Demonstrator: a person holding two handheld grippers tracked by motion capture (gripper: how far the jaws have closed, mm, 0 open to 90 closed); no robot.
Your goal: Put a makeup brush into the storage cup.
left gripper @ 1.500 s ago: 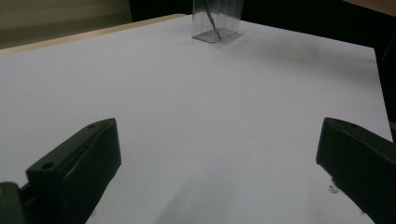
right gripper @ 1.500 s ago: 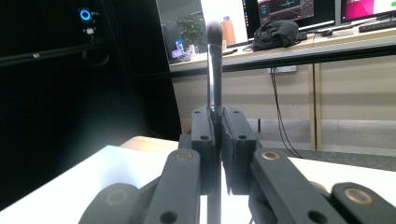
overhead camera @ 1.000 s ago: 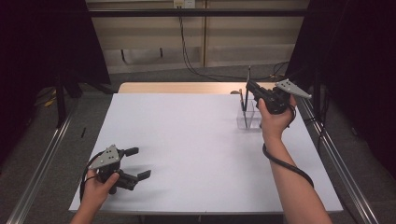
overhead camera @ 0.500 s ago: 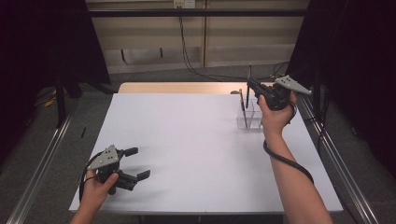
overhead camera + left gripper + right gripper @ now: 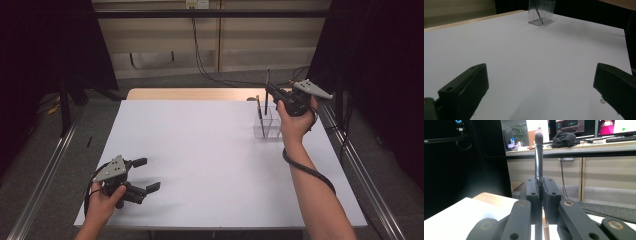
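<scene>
One brush stays clamped upright in the closed right gripper above the clear holder, not yet lowered; left gripper fingers rest wide open, empty.

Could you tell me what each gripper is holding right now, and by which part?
The right gripper clamps a makeup brush by its metal handle, bristles up. The left gripper holds nothing.

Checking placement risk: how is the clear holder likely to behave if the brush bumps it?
The clear holder looks thin-walled and light, so it would probably slide on the smooth white table. It is narrow and tallish; the leaning brush inside may help tip it.
</scene>
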